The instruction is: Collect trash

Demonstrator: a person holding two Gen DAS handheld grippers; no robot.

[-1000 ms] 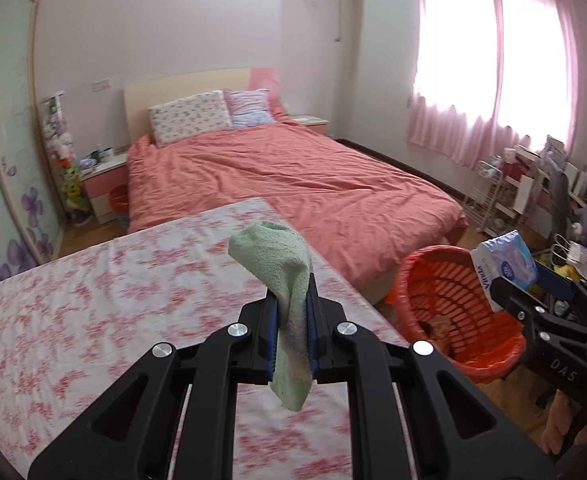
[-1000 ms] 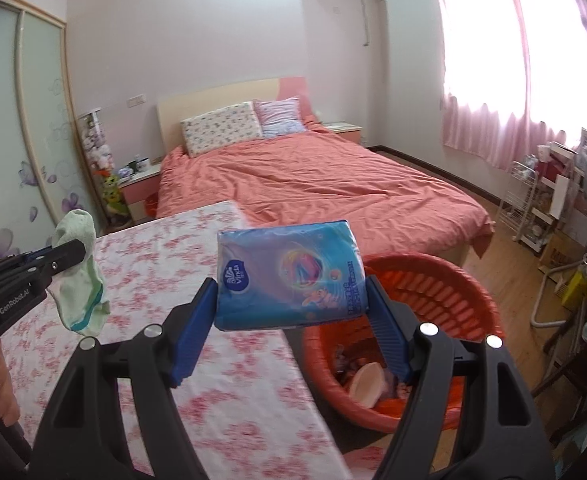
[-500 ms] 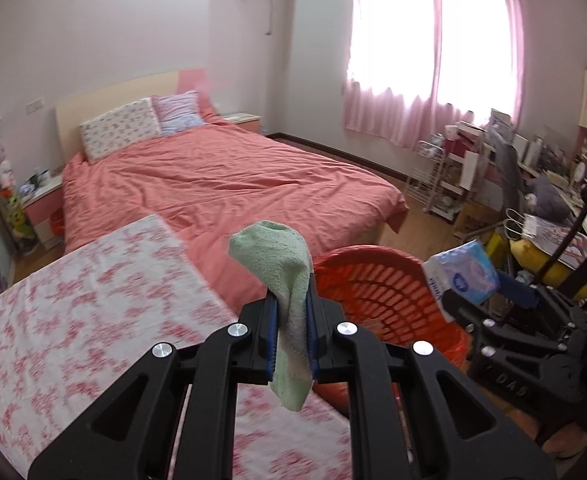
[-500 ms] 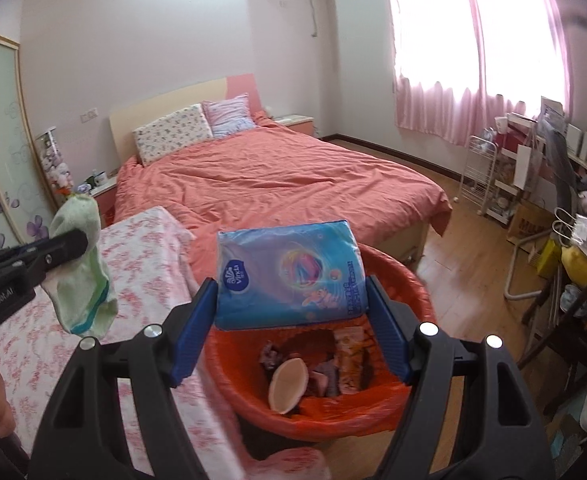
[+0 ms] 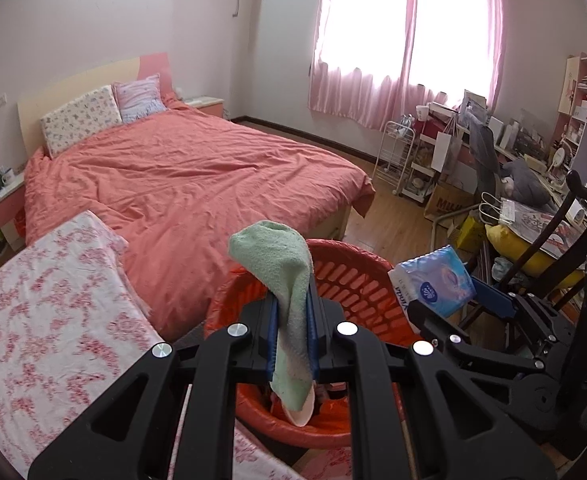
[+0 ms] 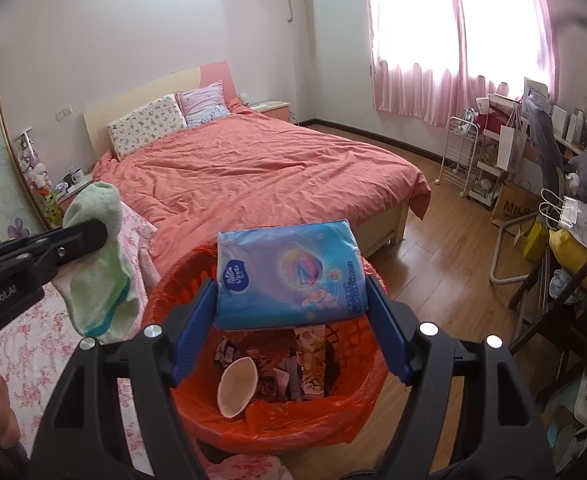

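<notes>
My left gripper (image 5: pixel 291 334) is shut on a pale green sock (image 5: pixel 287 276), which hangs over the near rim of the orange trash basket (image 5: pixel 349 280). My right gripper (image 6: pixel 291 316) is shut on a blue tissue pack (image 6: pixel 289 276) and holds it above the basket (image 6: pixel 277 424). The basket is lined with an orange bag and holds wrappers and a white paper cup (image 6: pixel 237 386). The sock (image 6: pixel 99 264) also shows at the left of the right wrist view, and the tissue pack (image 5: pixel 433 282) at the right of the left wrist view.
A table with a pink floral cloth (image 5: pixel 41 320) lies left of the basket. A bed with a salmon cover (image 5: pixel 189 176) stands behind. A cluttered desk, chair and white rack (image 5: pixel 493 184) fill the right side. Wooden floor (image 6: pixel 453 264) lies right of the basket.
Both grippers have moved right, from over the floral table to over the orange basket, still holding the sock and the tissue pack.
</notes>
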